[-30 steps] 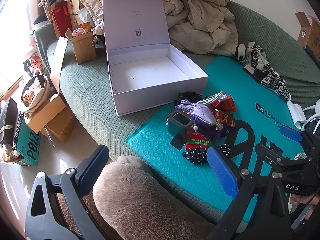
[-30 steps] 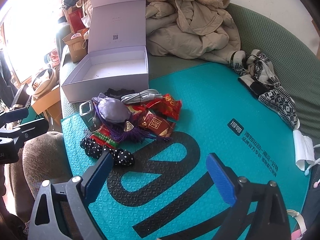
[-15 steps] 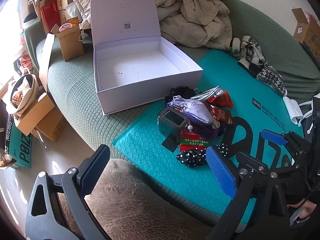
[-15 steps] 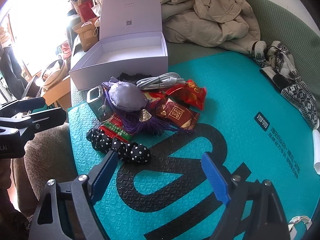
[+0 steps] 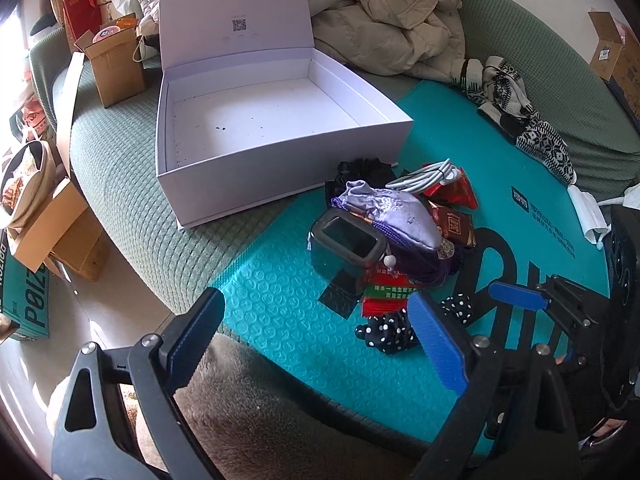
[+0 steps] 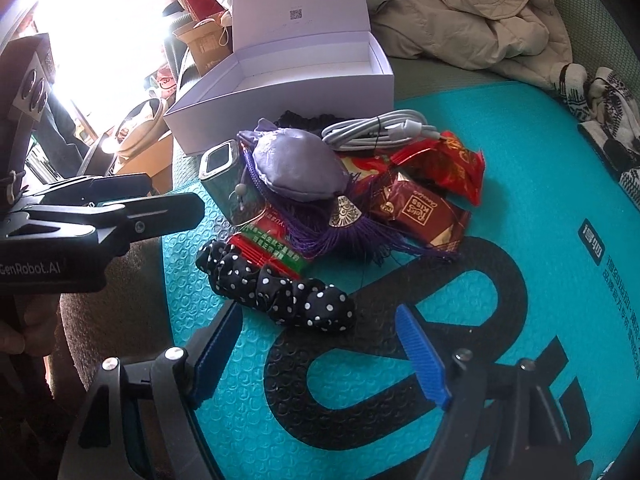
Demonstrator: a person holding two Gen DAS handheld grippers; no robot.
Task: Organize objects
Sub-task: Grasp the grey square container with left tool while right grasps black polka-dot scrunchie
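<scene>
Polka-dot scrunchie point(image 6: 276, 292) lay nearest the teal mat's point(image 6: 560, 184) edge as the right claw point(image 6: 320, 356) hovered released, the left claw point(image 5: 316, 340) likewise, beside the open white box point(image 5: 280, 168).

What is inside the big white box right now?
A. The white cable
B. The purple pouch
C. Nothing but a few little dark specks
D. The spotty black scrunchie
C. The white box stands open with only small dark specks on its floor, while the purple pouch, spotty scrunchie and white cable all lie outside it in the pile on the teal mat.
</scene>
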